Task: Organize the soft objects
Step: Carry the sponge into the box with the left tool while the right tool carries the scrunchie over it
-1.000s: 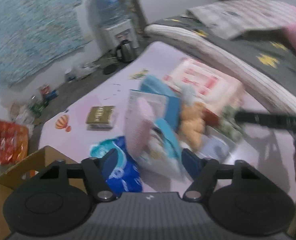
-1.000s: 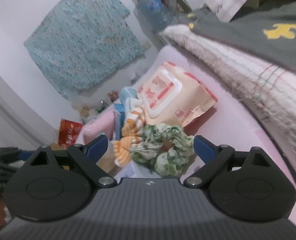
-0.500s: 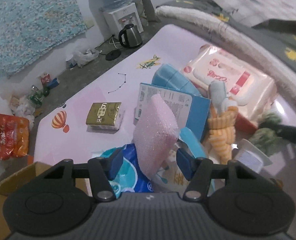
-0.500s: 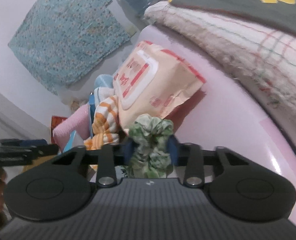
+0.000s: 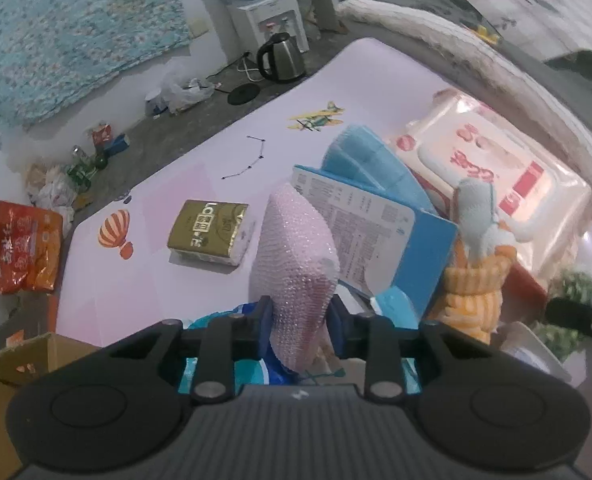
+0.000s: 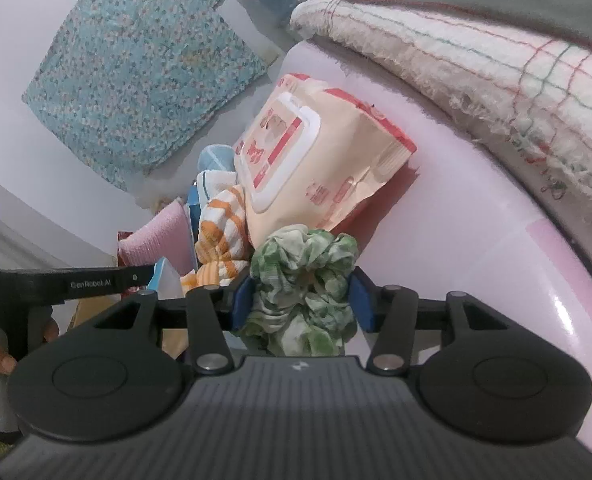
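My left gripper [image 5: 299, 330] is shut on a pink sponge [image 5: 294, 264], which stands upright between the fingers above the pile. My right gripper [image 6: 302, 302] is shut on a green and white scrunchie [image 6: 304, 276]; it also shows at the right edge of the left wrist view [image 5: 576, 288]. The pile on the pink table [image 5: 200, 168] holds an orange striped sock [image 5: 472, 292], a grey sock [image 5: 476, 212], a blue box [image 5: 380, 232], blue cloths [image 5: 360, 160] and a wet wipes pack [image 6: 316, 148]. The pink sponge also shows in the right wrist view [image 6: 156, 240].
A gold tissue pack [image 5: 208, 232] lies alone on the table to the left. A cardboard box [image 5: 12, 364] stands at the near left. A folded blanket [image 6: 476, 52] borders the table at the right. A kettle [image 5: 280, 58] and litter sit on the floor beyond.
Both grippers have closed: the left on the pink sponge, the right on the scrunchie. The right gripper's hold looks slightly wider now than half a second ago.
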Available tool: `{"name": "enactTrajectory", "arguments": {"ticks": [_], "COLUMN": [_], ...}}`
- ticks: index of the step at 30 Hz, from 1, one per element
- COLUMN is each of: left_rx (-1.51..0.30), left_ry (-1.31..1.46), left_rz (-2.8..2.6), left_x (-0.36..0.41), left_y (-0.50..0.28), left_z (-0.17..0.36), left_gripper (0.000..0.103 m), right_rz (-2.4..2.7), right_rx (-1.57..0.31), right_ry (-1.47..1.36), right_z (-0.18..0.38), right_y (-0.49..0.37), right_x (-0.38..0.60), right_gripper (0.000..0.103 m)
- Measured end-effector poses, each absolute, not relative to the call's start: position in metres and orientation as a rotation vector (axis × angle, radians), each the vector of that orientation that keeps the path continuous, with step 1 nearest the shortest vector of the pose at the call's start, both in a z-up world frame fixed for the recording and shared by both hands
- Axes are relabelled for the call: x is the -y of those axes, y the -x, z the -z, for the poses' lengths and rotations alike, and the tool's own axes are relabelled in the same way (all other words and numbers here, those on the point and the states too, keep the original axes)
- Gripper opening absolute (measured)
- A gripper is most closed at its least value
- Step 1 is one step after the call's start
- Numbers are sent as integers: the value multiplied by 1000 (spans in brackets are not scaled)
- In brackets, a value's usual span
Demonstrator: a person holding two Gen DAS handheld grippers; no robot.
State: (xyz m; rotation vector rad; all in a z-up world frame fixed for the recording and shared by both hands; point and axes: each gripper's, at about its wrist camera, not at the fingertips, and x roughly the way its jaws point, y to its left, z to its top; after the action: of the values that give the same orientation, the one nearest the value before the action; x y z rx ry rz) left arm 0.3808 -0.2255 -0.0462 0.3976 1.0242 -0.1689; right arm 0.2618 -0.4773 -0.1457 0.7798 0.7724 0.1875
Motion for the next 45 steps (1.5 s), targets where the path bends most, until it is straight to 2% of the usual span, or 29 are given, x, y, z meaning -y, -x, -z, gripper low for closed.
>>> {"name": "enactTrajectory", "arguments": {"ticks": [1,2,5,11,17,22,28,33,39,45], "left_rx": [-1020,-1015,-983,-915,-851,-784,-680,-682,-776,-878], "left_ry": [-391,-387,-378,-314,-201,-69,27,82,143,116], "left_rz": [165,163,159,174,202,212,121,30,-12,-25], "left_x": [224,223,219,207,179,125,42,-17,-67,-81], "left_y": [-380,-379,-373,-351,-311,-254,-184,-163,-178,-207], "left_z": [44,41,29,-9,-63,-112,-144,-130,-79,-22], "left_gripper": [28,28,27,27,27,27,27,27,27,27], "right_rz": [-179,-175,-152,-99,-103,-202,-421,-613,-746,-771], "right_rx": [-773,-776,-756,-654,-529,-440,-433,-516,-671,-758], "right_ry": [-771,-769,-791,-783,-747,-715,-696,-711,-680,-596], "right_z": [145,146,145,124,76,27,-23,-41,-47,-54], "right_y": [-261,-260,-254,-226,-181,-150,-135,-143,-165,-185], "right_x": [475,474,478,491,497,483,432,367,274,206], "right_gripper": [41,31,20,17,17,17,17,17,17,18]}}
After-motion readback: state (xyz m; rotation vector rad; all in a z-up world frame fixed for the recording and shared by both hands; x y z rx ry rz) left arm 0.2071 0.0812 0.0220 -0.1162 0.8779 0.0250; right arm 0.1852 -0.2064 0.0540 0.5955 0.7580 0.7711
